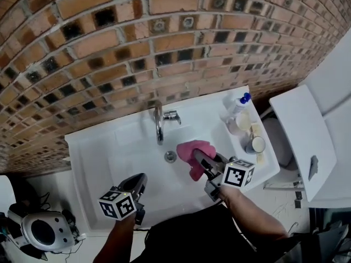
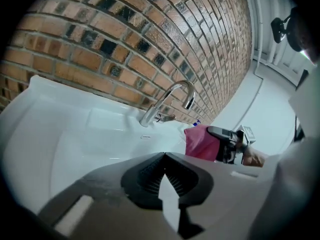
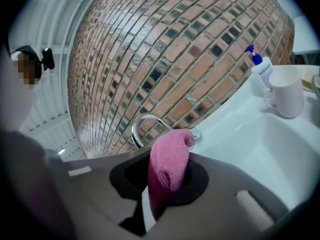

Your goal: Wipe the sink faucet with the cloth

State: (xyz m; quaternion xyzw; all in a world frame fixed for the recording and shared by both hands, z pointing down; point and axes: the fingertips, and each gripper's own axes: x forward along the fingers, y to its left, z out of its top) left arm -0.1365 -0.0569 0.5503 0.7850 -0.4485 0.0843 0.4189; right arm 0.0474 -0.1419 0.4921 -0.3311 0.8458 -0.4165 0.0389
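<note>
Head view: right gripper (image 1: 202,159) clamps the pink cloth (image 1: 192,148), seemingly just short of the faucet (image 1: 159,124); left gripper (image 1: 140,178) is closed, empty. Next, press the cloth onto it.

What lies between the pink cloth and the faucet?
In the head view, only bare sink basin and the drain lie between the cloth and faucet.

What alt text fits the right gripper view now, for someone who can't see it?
The right tongs are shut on a pink terry cloth, in front of a curved chrome faucet on a white sink. A brown brick wall rises behind; at right stand a white mug and a blue-capped white pump bottle.
</note>
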